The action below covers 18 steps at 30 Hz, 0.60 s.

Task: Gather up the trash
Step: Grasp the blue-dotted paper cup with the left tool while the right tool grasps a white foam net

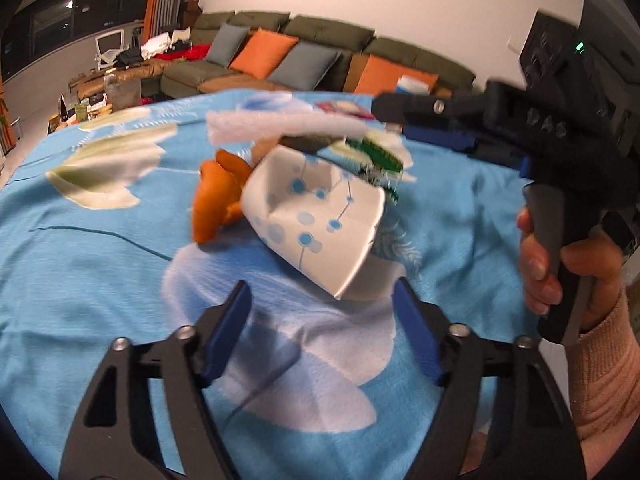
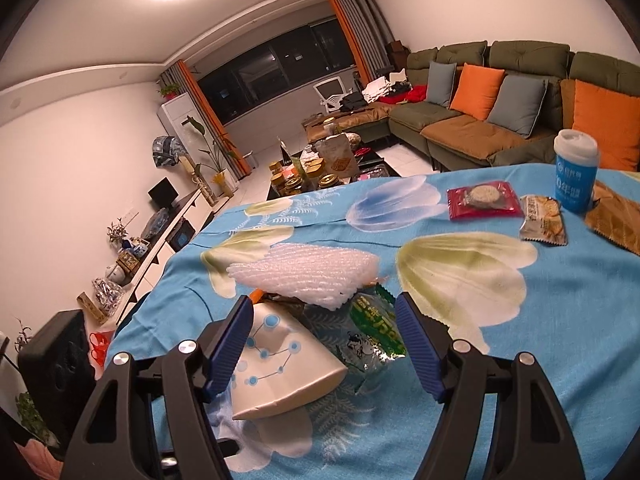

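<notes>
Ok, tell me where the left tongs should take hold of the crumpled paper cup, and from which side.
Grip the paper cup across its flattened lower edge, coming straight ahead from the left tongs' side. That edge points at them and juts clear of the foam net and green wrapper piled behind.

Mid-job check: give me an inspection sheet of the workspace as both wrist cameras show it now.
Surface: blue floral tablecloth.
Job's things: white foam net atop folded dotted paper, green wrapper, orange peel, piled together.
Clutter: red snack packet, yellow snack packet, blue cup.
Tongs: left tongs open, nothing gripped; right tongs open over the pile.
Cables: nothing seen.
Surroundings: green sofa, orange cushions.
</notes>
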Tool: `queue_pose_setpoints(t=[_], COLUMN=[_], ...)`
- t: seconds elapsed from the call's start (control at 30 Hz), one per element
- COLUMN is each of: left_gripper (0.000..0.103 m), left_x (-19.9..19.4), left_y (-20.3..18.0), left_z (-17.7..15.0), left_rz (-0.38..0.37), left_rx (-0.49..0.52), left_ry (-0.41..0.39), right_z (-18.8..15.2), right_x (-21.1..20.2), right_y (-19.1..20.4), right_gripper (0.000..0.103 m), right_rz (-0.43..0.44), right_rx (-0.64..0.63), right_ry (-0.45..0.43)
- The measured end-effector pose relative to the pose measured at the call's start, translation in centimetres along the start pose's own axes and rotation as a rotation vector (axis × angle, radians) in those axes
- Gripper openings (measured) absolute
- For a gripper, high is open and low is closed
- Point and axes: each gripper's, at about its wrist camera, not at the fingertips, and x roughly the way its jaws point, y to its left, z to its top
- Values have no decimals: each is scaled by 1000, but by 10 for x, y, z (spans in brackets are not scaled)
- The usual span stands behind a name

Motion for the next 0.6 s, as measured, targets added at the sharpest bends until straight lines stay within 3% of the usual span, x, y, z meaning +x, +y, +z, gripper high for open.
queue_pose_setpoints(t=[0.13, 0.4, 0.6], left_gripper=[56, 21, 12], left_x=[8, 6, -4], left_y=[1, 14, 29], left_z=[6, 7, -2], left_rz=[19, 17, 3], left_rx=[-23, -63, -97], left_ry=[21, 20, 3], right_z=[3, 12, 14], right_x=[5, 24, 36], right_y=[1, -8, -11], right_gripper=[69, 60, 58], right_rz=[21, 76, 112], right_rx=[2, 58, 93], right_ry=[12, 65, 91])
